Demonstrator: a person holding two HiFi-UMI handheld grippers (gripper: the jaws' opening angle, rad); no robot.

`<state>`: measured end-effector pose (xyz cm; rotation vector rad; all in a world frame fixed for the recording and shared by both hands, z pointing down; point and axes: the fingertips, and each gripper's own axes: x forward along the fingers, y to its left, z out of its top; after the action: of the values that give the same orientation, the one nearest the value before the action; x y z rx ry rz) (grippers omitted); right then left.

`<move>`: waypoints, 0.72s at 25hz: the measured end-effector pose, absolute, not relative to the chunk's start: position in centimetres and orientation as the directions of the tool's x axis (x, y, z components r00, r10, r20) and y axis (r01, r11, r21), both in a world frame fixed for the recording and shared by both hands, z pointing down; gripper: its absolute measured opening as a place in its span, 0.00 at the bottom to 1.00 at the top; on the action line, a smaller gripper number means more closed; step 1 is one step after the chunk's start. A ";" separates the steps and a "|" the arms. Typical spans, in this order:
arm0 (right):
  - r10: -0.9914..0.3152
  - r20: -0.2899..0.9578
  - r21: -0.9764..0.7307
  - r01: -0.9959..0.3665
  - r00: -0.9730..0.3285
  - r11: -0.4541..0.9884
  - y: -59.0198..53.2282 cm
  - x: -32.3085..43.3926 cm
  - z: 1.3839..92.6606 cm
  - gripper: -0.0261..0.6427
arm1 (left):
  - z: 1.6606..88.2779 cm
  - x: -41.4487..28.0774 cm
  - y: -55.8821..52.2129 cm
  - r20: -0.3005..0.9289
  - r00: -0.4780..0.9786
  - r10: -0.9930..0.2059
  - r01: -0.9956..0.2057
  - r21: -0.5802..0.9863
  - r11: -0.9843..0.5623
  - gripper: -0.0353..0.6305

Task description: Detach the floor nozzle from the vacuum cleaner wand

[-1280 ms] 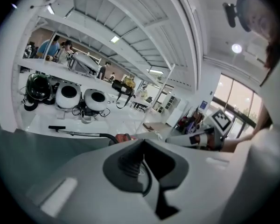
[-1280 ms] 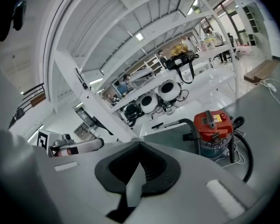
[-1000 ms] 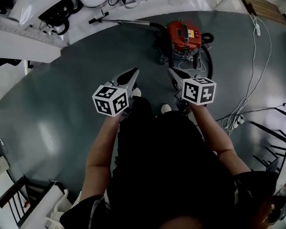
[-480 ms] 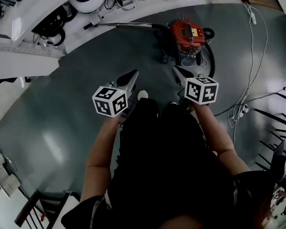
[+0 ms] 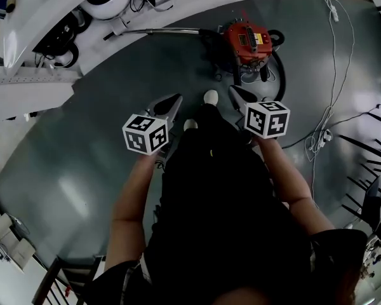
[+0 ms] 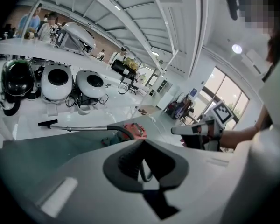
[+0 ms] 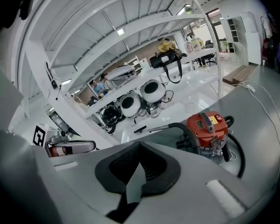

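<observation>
The left hand-held gripper (image 5: 174, 99) and right hand-held gripper (image 5: 235, 92) are pressed together (both empty), pointing toward the red vacuum cleaner (image 5: 246, 42).

Black short-sleeved top (image 5: 241, 234), black trousers (image 5: 206, 151), white shoes (image 5: 210, 96) at twelve o'clock; grey left gripper (image 5: 173, 99) and right gripper (image 5: 235, 92) bear black-and-white marker cubes (image 5: 146, 133).

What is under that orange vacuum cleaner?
The vacuum cleaner stands on a dark grey floor area, its black hose curling alongside. Whatever lies directly beneath its body is covered.
</observation>
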<state>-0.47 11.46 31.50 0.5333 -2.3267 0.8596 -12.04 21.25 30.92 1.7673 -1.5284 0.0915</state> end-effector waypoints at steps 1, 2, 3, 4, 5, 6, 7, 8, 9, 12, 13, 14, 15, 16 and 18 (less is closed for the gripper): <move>-0.160 0.646 -0.444 -0.538 -0.746 0.716 10.6 -1.0 31.7 0.03 | 31.1 -12.5 20.6 0.524 0.268 -0.809 -0.868 0.496 0.034 0.07; -0.161 0.642 -0.438 -0.531 -0.749 0.725 9.7 -1.5 31.9 0.03 | 31.3 -12.9 19.8 0.525 0.260 -0.810 -0.870 0.491 0.039 0.07; -0.163 0.641 -0.427 -0.525 -0.750 0.736 8.7 -2.0 32.1 0.03 | 31.5 -13.3 19.0 0.526 0.251 -0.813 -0.873 0.486 0.045 0.07; -0.164 0.642 -0.415 -0.519 -0.749 0.747 7.8 -2.4 32.3 0.03 | 31.6 -13.7 18.2 0.527 0.243 -0.814 -0.876 0.480 0.049 0.07; -0.163 0.645 -0.404 -0.514 -0.747 0.757 7.0 -2.8 32.6 0.03 | 31.8 -14.0 17.5 0.530 0.238 -0.814 -0.880 0.472 0.050 0.07; -0.160 0.647 -0.397 -0.509 -0.746 0.764 6.2 -3.2 32.8 0.03 | 31.9 -14.3 16.7 0.535 0.234 -0.812 -0.885 0.462 0.049 0.07; -0.154 0.648 -0.395 -0.502 -0.746 0.769 5.5 -3.6 33.0 0.03 | 32.1 -14.7 15.9 0.541 0.230 -0.809 -0.891 0.451 0.048 0.07; -0.145 0.650 -0.397 -0.496 -0.746 0.772 4.8 -3.9 33.3 0.03 | 32.3 -15.0 15.0 0.547 0.225 -0.806 -0.896 0.442 0.049 0.07; -0.135 0.652 -0.400 -0.491 -0.746 0.774 4.1 -4.2 33.6 0.03 | 32.4 -15.3 14.1 0.551 0.221 -0.805 -0.899 0.436 0.052 0.07; -0.111 0.661 -0.413 -0.483 -0.742 0.772 2.3 -4.6 34.9 0.03 | 33.1 -15.5 11.4 0.565 0.229 -0.793 -0.899 0.435 0.050 0.07; -0.104 0.661 -0.420 -0.482 -0.743 0.769 1.7 -4.8 35.3 0.03 | 33.5 -15.5 10.6 0.573 0.240 -0.784 -0.899 0.436 0.043 0.07; -0.096 0.661 -0.429 -0.479 -0.744 0.766 1.3 -5.0 35.7 0.03 | 33.9 -15.3 9.8 0.583 0.252 -0.773 -0.899 0.436 0.036 0.07; -0.087 0.659 -0.438 -0.475 -0.747 0.763 0.8 -5.1 36.1 0.03 | 34.3 -15.1 9.1 0.592 0.263 -0.761 -0.900 0.435 0.027 0.07; -0.079 0.656 -0.446 -0.470 -0.750 0.762 0.3 -5.2 36.5 0.03 | 34.8 -14.9 8.4 0.601 0.273 -0.751 -0.901 0.433 0.018 0.07; -0.064 0.651 -0.457 -0.457 -0.757 0.763 -0.6 -5.3 37.2 0.03 | 35.7 -14.5 7.0 0.617 0.285 -0.733 -0.907 0.421 0.002 0.07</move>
<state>-5.27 -0.56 37.20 0.3880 -2.3277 0.8198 -14.51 7.01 35.66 1.7698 -1.4903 0.2794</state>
